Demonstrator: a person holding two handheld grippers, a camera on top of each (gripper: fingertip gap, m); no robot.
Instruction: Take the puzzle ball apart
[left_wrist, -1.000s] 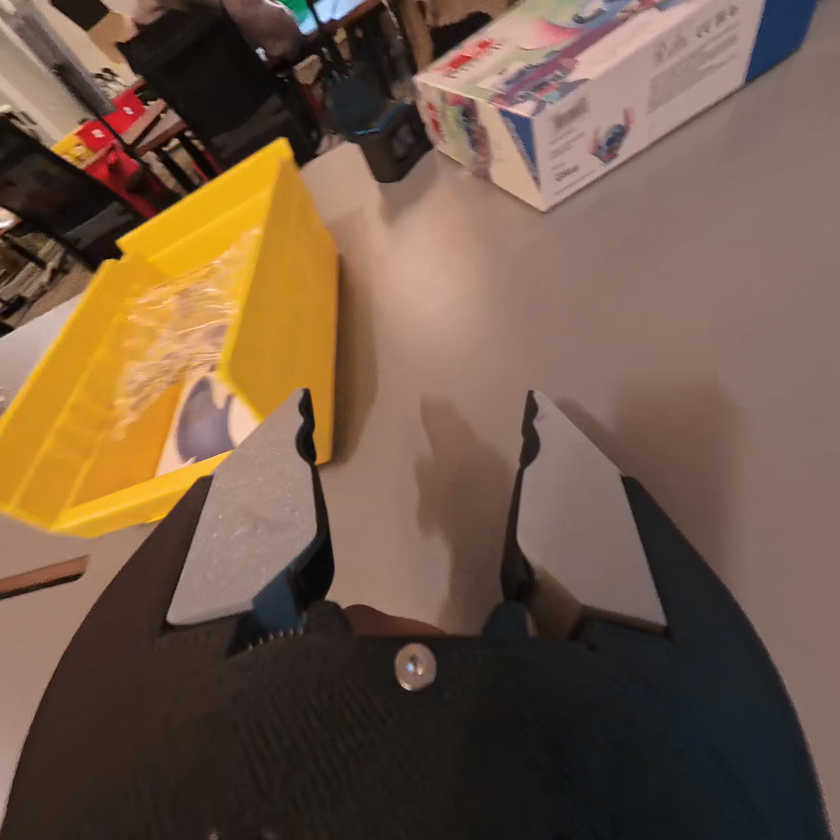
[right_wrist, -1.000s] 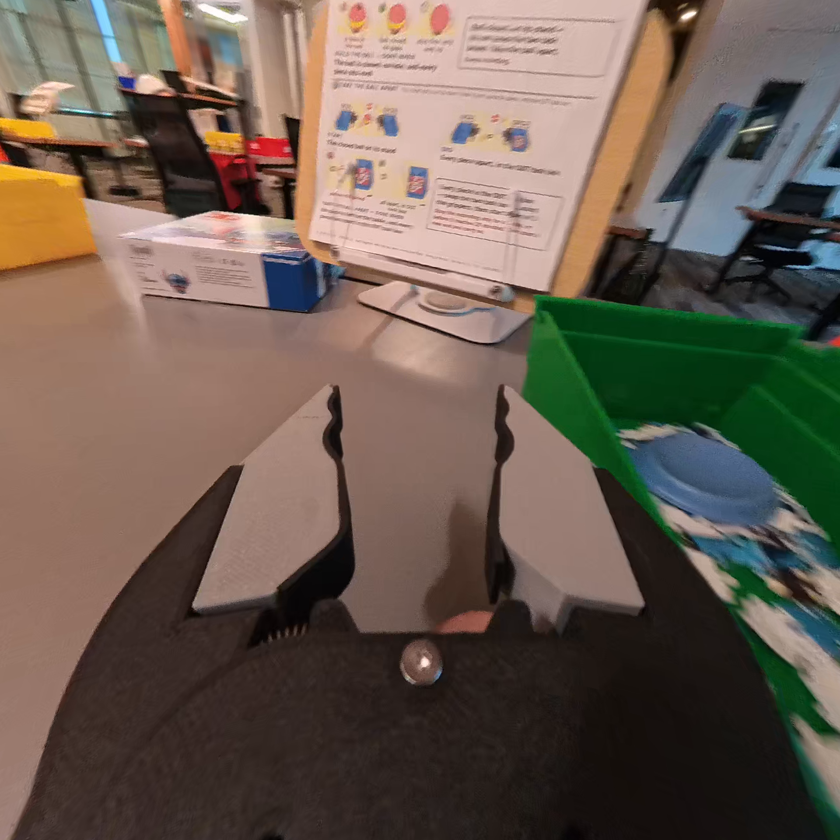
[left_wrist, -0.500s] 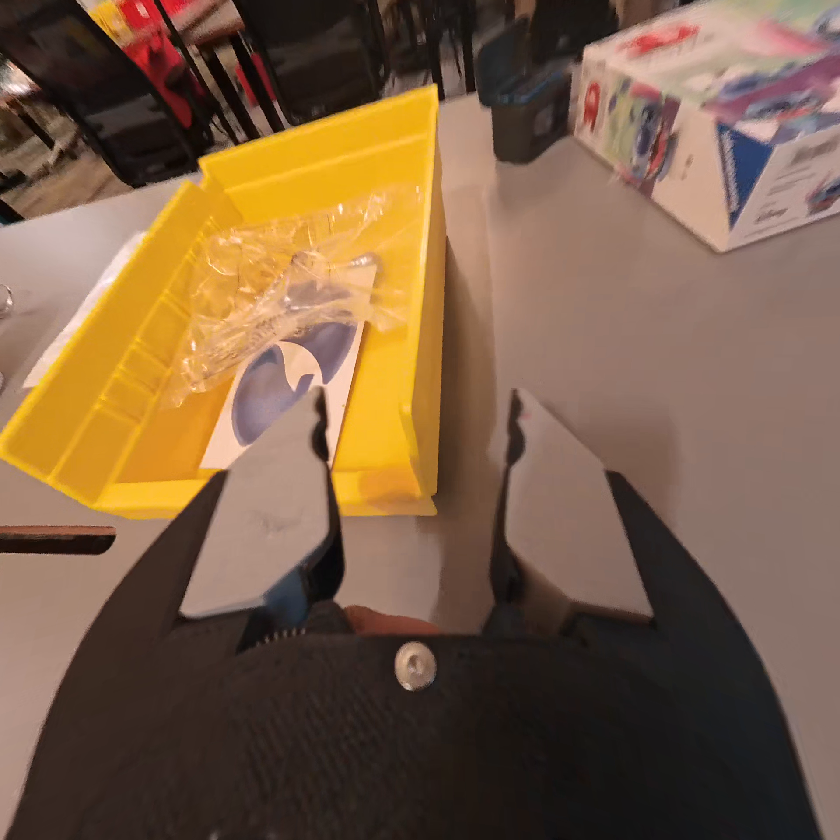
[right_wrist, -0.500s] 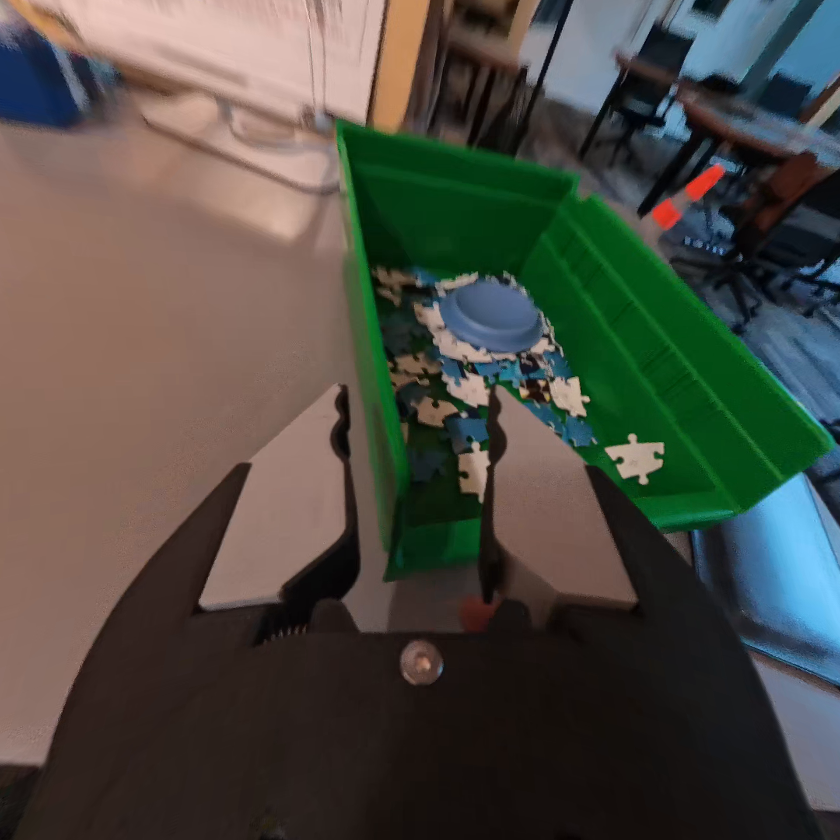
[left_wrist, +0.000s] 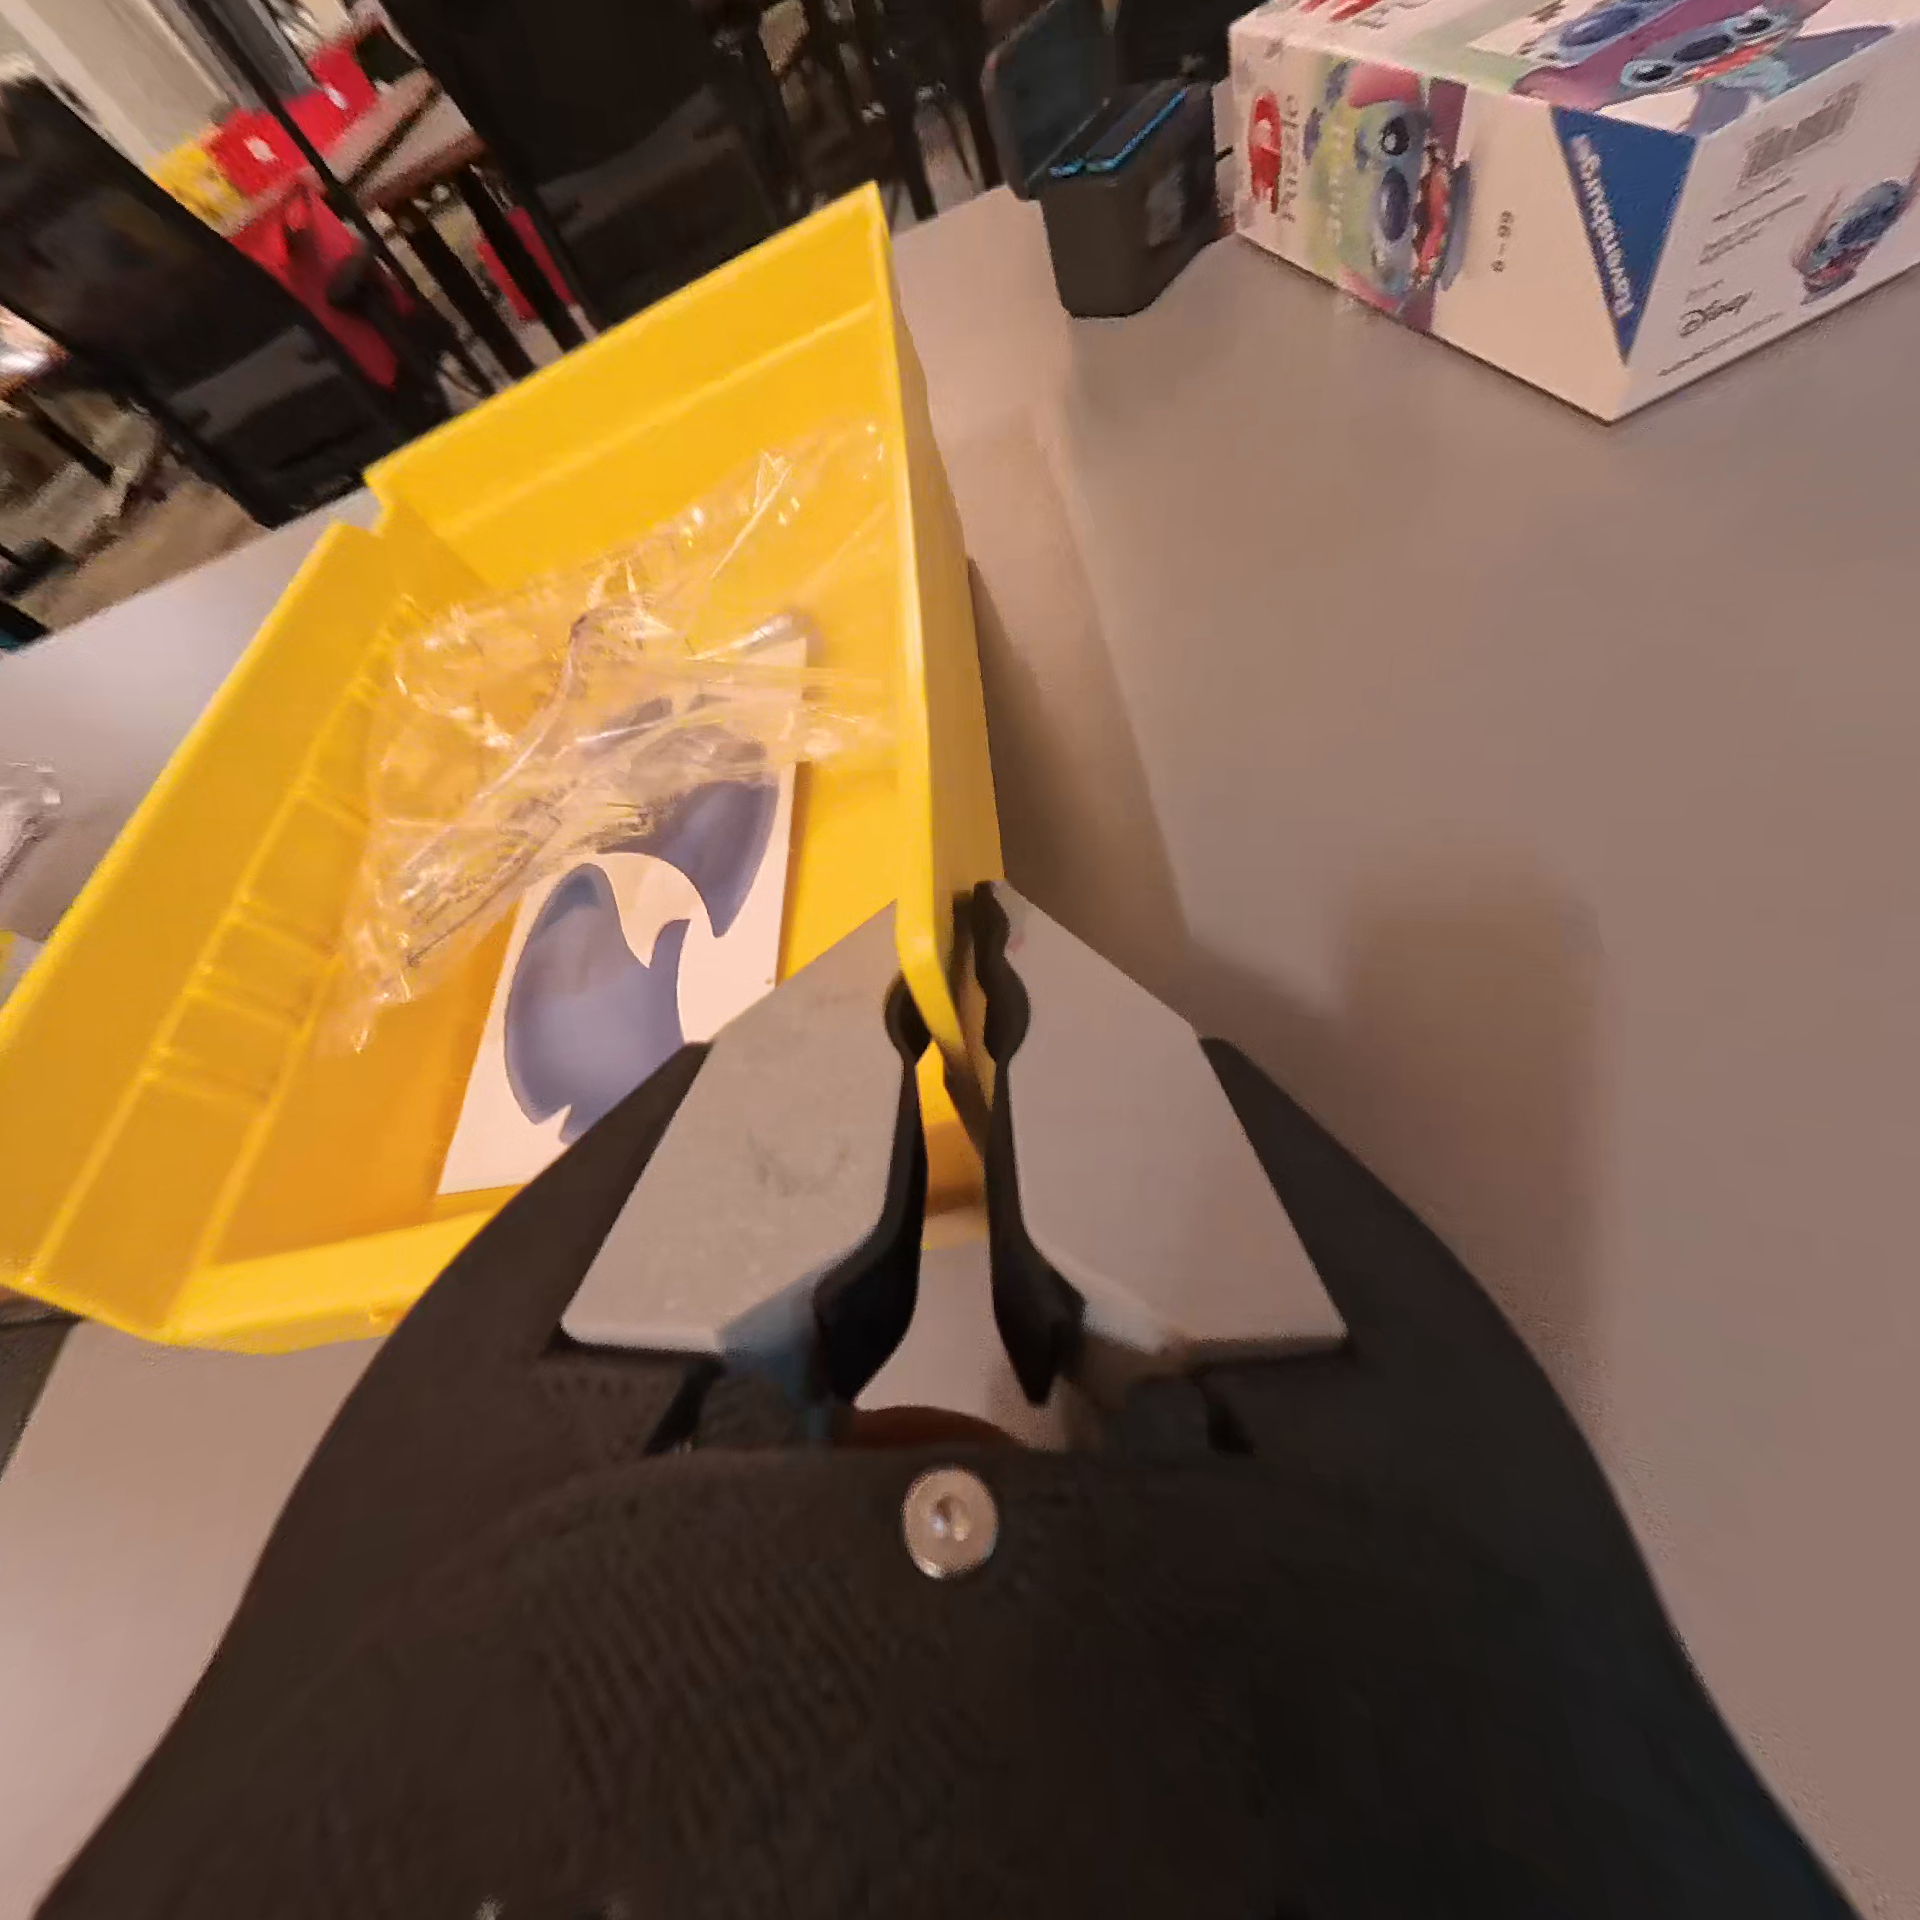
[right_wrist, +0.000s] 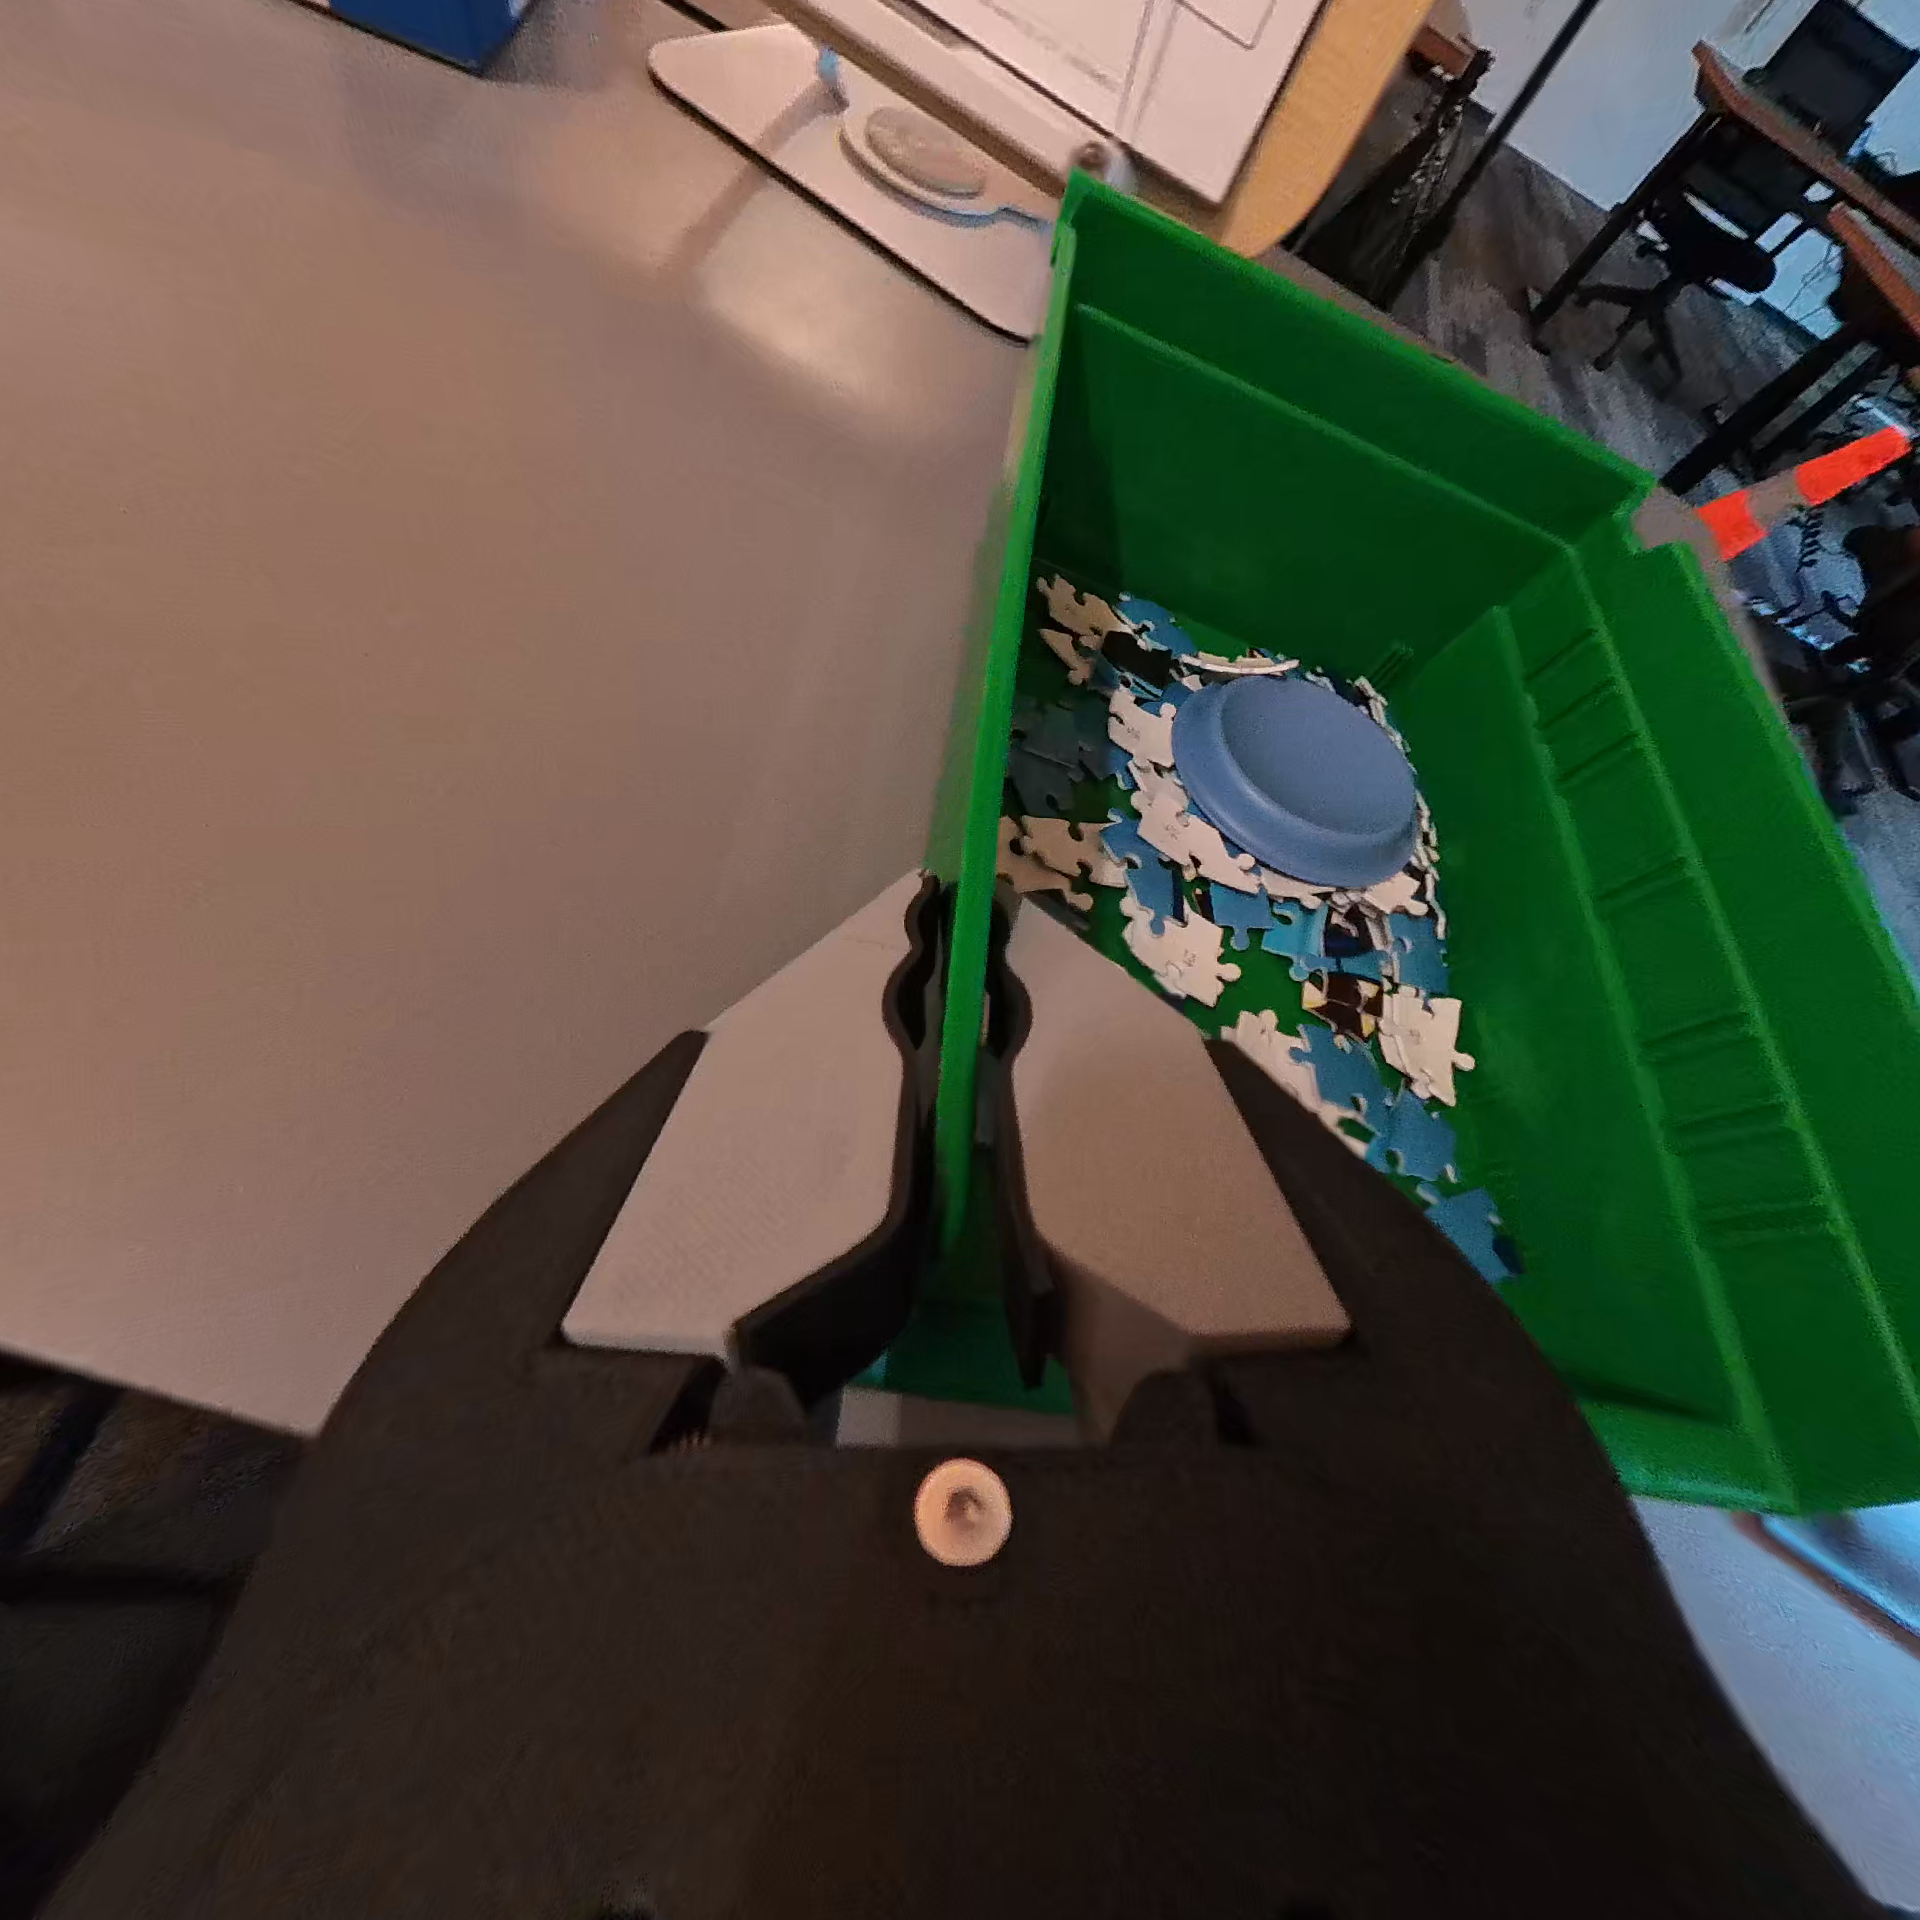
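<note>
In the left wrist view my left gripper (left_wrist: 951, 987) is shut on the right side wall of a yellow bin (left_wrist: 935, 665), near its front corner. The bin holds crumpled clear plastic wrap (left_wrist: 613, 727) and a white card with a blue shape (left_wrist: 634, 966). In the right wrist view my right gripper (right_wrist: 961, 977) is shut on the left side wall of a green bin (right_wrist: 1023, 582), near its front end. This bin holds several loose puzzle pieces (right_wrist: 1247, 935) and a round blue lid (right_wrist: 1299, 779).
Both bins stand on a grey table (left_wrist: 1455, 831). A printed puzzle box (left_wrist: 1558, 177) and a small dark box (left_wrist: 1122, 218) stand at the back. A sign board on a flat metal base (right_wrist: 862, 177) stands behind the green bin. Chairs and desks lie beyond. Spacing between my two grippers at the tips: around 70 cm.
Both grippers were open over the bare table, swung toward their bins and closed: the left on the yellow bin's right wall, the right on the green bin's left wall.
</note>
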